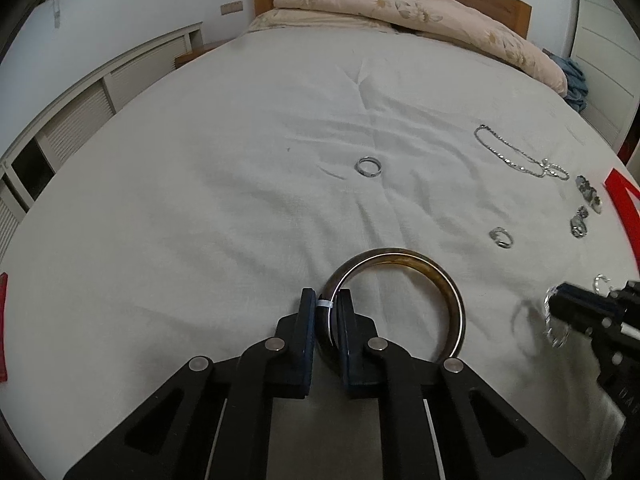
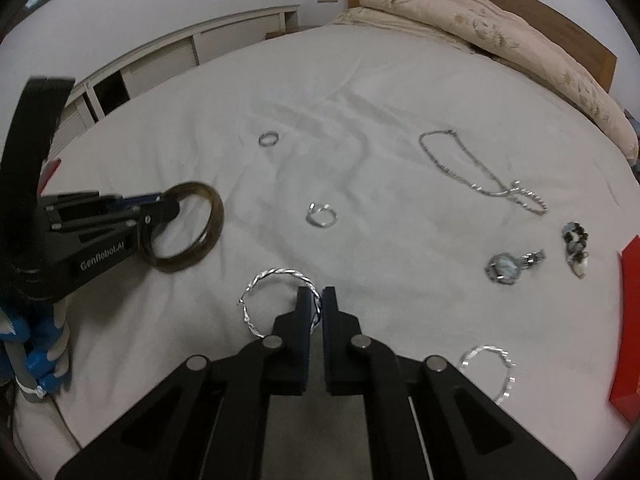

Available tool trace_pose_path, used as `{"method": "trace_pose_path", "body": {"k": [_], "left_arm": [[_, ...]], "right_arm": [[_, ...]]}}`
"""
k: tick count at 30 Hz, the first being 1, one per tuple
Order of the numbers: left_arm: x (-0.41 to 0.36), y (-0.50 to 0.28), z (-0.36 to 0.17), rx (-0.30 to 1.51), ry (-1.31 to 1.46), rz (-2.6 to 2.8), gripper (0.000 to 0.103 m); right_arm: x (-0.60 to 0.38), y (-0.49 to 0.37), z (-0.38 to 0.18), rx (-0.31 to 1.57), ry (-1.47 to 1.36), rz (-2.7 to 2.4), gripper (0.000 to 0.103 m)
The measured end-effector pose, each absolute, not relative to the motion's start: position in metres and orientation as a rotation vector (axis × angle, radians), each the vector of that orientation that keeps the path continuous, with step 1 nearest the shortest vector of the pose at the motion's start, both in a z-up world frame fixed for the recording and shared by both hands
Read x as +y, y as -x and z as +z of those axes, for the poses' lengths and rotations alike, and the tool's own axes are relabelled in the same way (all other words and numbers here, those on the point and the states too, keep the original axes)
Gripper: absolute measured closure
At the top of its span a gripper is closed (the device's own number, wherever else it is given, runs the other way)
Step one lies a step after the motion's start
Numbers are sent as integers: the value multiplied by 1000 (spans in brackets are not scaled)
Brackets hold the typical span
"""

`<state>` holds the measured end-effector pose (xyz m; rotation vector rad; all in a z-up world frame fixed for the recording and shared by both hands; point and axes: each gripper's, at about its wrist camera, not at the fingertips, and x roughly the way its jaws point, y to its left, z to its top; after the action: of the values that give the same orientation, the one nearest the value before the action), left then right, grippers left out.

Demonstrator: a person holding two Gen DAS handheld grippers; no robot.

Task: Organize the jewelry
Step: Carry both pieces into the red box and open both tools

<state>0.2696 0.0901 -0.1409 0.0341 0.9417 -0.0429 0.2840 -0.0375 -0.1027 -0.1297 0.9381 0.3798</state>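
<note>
My left gripper point(image 1: 327, 305) is shut on the left side of a dark brown bangle point(image 1: 424, 268), which rests on the white bedsheet; the bangle point(image 2: 208, 216) and left gripper point(image 2: 160, 212) also show at the left of the right wrist view. My right gripper point(image 2: 317, 305) is shut on a twisted silver bangle point(image 2: 276, 274) lying on the sheet. That right gripper point(image 1: 554, 312) appears at the right edge of the left wrist view. A second twisted silver bangle point(image 2: 490, 354) lies just right of the right gripper.
Loose on the sheet are a silver ring point(image 1: 369, 167), an open silver ring point(image 2: 321, 215), a silver chain point(image 2: 476, 172), a watch point(image 2: 506, 266) and a dark beaded piece point(image 2: 576, 246). A red box point(image 2: 628, 328) sits at the right. A quilt point(image 1: 400, 4) lies by the headboard.
</note>
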Motion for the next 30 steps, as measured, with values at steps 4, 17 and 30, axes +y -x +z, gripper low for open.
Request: {"method": "trace_pose_path", "body": {"k": [4,17,30], "left_arm": [[87,-259,-122,923,-57,-40,93],[32,-226,-61,850,-99,-84,93],[-133,-237,-38,836,-106,-310,93]], "right_arm": [[-50,-276,-81,907,95,365,99],[-140,-235,-23,826,28,263,99],[-326,-201,7,802,-15,10,99]]}}
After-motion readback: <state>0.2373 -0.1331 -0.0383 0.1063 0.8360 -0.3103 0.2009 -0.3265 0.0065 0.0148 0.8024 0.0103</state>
